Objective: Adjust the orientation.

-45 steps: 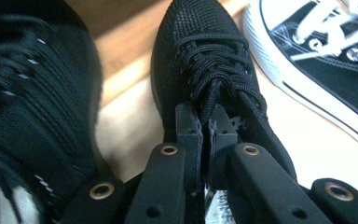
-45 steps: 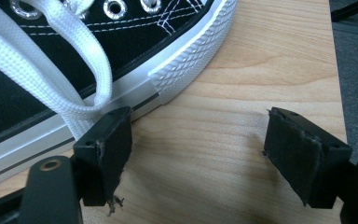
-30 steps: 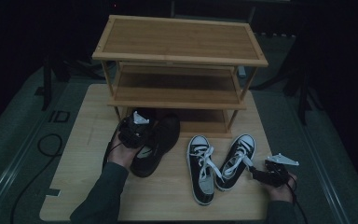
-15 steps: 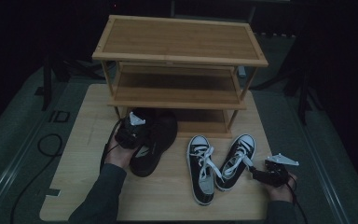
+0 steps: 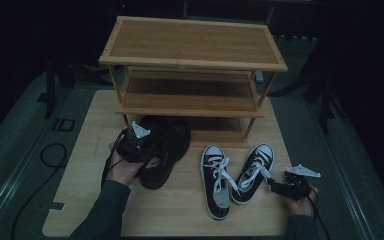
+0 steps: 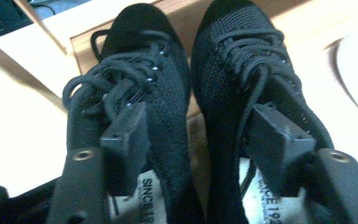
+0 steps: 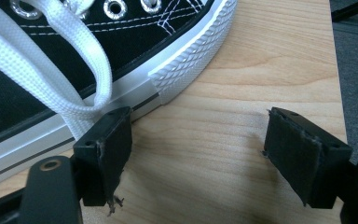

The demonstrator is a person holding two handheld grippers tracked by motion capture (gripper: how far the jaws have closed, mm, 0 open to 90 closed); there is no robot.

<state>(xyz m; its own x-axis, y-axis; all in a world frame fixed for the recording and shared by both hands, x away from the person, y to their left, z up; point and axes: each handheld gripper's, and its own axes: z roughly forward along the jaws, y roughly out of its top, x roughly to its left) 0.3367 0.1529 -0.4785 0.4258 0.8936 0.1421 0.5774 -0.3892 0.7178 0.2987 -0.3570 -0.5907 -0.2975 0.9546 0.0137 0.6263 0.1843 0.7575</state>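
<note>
A pair of black mesh shoes (image 5: 167, 147) lies side by side on the wooden table (image 5: 95, 200), toes towards the bottom of the bamboo shoe rack (image 5: 195, 50). My left gripper (image 5: 132, 145) sits over their heels. Its jaws have just been opening and now stand open (image 6: 200, 149), one over each shoe's collar, with the two inner collar walls between them and no pad pressing. My right gripper (image 5: 280, 189) is open (image 7: 205, 158) beside the right one of two black-and-white sneakers (image 5: 252, 170). Its left pad (image 7: 105, 149) is at the sole and a white lace (image 7: 88, 60).
The rack has a top board and two lower shelves, all bare. The other sneaker (image 5: 214, 182) lies left of its mate. A black cable (image 5: 50, 155) curls on the grey floor left of the table. Bare wood lies in front of the shoes.
In the high view the left hand has shifted slightly at the black shoes' heels. The shoes, the sneakers and the right gripper stay where they were.
</note>
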